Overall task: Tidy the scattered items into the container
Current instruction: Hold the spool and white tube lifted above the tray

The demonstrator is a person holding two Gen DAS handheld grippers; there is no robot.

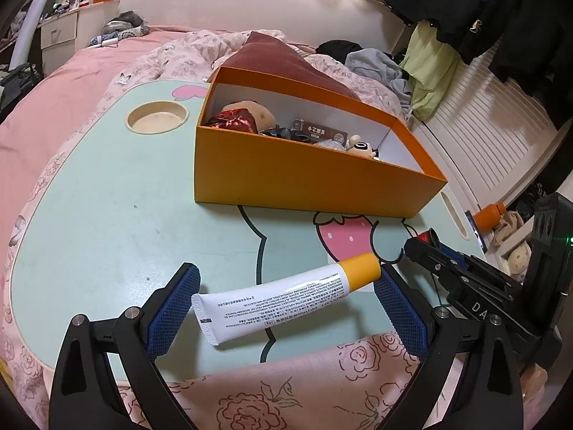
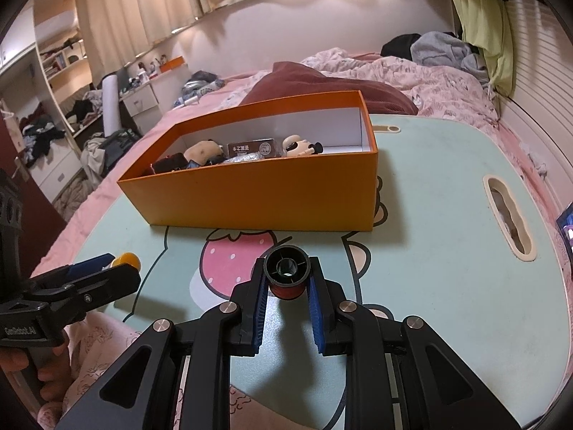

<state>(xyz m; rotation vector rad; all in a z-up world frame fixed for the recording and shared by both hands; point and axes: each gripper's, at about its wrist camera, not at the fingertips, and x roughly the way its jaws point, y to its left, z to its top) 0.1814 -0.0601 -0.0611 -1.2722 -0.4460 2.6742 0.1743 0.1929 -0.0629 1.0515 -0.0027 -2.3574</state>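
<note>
White plastic tube with yellow cap (image 1: 286, 299) lying crosswise on mint-green cartoon tabletop (image 1: 107, 215), between spread blue pads of left gripper (image 1: 283, 302); pads flanking the ends, not pressing. Advising turning across the tube's narrow body before closing, judging lengthwise pinch likely to buckle it. Black-flanged spool of red thread (image 2: 287, 275) sitting clamped in right gripper (image 2: 287, 281), jaws closed on it. Open orange cardboard box (image 1: 304, 179) standing beyond, part-filled, awaiting both.

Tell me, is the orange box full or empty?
Partly full. The orange box has no lid on, and a plush toy, a brown packet and a small figure lie inside, with white floor still bare at one end.
</note>
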